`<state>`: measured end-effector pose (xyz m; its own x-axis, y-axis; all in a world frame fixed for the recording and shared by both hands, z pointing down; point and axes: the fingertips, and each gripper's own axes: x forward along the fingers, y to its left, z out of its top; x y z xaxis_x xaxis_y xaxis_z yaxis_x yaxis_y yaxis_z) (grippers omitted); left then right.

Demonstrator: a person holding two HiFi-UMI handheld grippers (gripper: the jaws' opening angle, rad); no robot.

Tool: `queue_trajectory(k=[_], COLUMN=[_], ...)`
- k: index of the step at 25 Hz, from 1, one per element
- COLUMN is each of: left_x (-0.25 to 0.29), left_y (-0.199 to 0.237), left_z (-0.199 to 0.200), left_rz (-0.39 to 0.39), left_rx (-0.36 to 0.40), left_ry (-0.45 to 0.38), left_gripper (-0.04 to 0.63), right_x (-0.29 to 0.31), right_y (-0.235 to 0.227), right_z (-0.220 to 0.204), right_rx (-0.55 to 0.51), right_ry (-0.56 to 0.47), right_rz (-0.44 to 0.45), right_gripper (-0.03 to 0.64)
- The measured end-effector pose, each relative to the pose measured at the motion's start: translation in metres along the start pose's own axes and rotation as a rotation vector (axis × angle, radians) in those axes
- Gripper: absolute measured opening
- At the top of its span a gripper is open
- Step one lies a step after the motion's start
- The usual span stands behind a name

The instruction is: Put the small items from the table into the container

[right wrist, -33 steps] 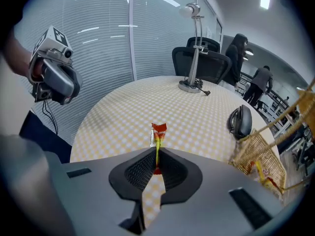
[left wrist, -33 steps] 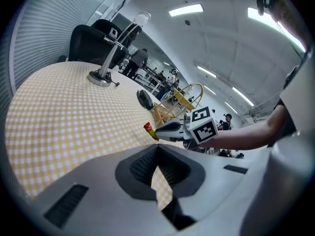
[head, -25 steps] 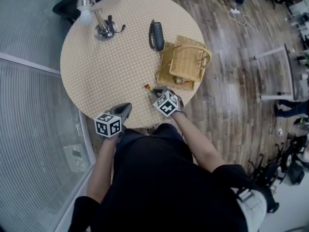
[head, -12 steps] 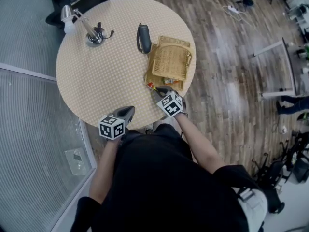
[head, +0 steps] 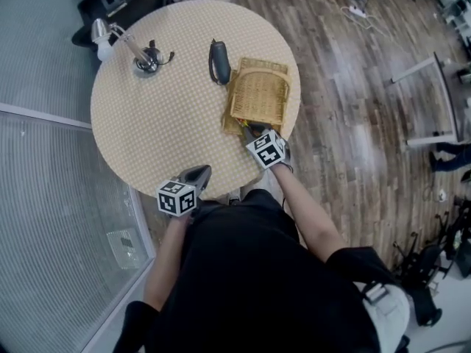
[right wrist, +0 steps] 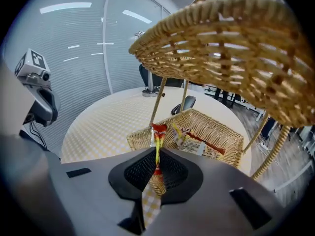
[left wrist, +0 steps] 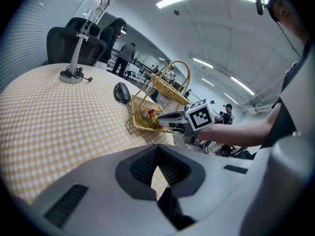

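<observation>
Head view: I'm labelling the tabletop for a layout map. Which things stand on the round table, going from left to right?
desk lamp → dark mouse → wicker basket

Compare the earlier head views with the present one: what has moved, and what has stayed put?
The right gripper carried the red-and-yellow packet, pinched throughout, from the near edge of the table to the near rim of the wicker basket; it is not let go yet. The left gripper hangs at the table edge as before; lamp, mouse and basket have not shifted.
</observation>
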<state>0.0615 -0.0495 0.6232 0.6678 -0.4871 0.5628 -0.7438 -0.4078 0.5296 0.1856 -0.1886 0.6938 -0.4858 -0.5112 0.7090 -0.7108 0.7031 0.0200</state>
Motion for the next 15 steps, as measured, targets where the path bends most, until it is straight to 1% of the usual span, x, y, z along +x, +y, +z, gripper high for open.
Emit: queue_trajectory(k=[3, 6, 9, 10, 12, 15], left_x=[-0.002, -0.004, -0.004, -0.003, -0.004, -0.005], left_y=[-0.001, 0.0, 0.0, -0.001, -0.001, -0.002], left_z=[0.002, 0.004, 0.005, 0.006, 0.007, 0.008], left_rz=[0.001, -0.001, -0.005, -0.007, -0.009, -0.013], left_rx=[0.001, -0.004, -0.006, -0.006, -0.005, -0.003], left_ry=[0.001, -0.01, -0.018, -0.021, -0.024, -0.029], left_gripper=[0.003, 0.003, 0.003, 0.003, 0.003, 0.003], right_x=[0.004, 0.011, 0.012, 0.012, 0.012, 0.009], right_y=[-0.005, -0.001, 0.002, 0.002, 0.004, 0.005], right_z=[0.002, -0.001, 0.0, 0.001, 0.004, 0.006], right_rx=[0.011, 0.032, 0.042, 0.043, 0.049, 0.035], right_ry=[0.014, 0.041, 0.026, 0.019, 0.005, -0.003], right_rz=[-0.017, 0.003, 0.008, 0.005, 0.007, -0.002], right_gripper=[0.043, 0.043, 0.051, 0.071, 0.165, 0.172])
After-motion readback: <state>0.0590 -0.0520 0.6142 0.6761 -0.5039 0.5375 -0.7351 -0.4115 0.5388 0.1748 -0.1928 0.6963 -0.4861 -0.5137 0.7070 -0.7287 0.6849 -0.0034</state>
